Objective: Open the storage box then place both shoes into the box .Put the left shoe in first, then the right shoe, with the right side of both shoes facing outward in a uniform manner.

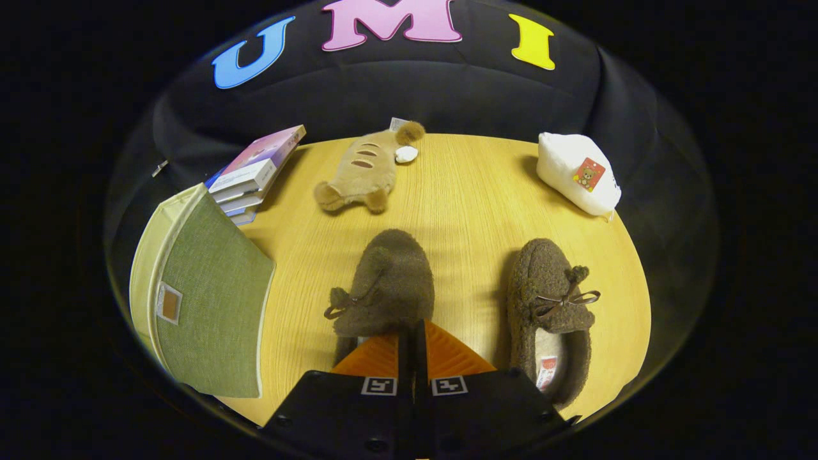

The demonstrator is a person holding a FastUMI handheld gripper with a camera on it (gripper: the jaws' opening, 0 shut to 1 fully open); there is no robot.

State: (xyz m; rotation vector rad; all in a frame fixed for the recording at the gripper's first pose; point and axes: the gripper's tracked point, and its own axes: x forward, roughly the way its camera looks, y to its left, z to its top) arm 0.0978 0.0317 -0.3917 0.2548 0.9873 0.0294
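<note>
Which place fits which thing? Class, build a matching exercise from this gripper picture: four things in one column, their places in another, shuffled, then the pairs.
1. storage box
2. stack of books
3. tan plush toy
4. brown shoe

A. just ahead of the shut fingers
B. far side of the table, middle
C. just behind the box
D. near table edge, lid closed

Pairs: 1-D, 2-C, 3-B, 4-A

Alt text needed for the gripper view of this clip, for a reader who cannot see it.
The gripper, fingers closed together, sits at the heel end of a brown fuzzy slipper on a wooden table, its twin to the right. A green storage box with its lid shut lies left, with books, a tan plush toy and a white plush toy beyond.
</note>
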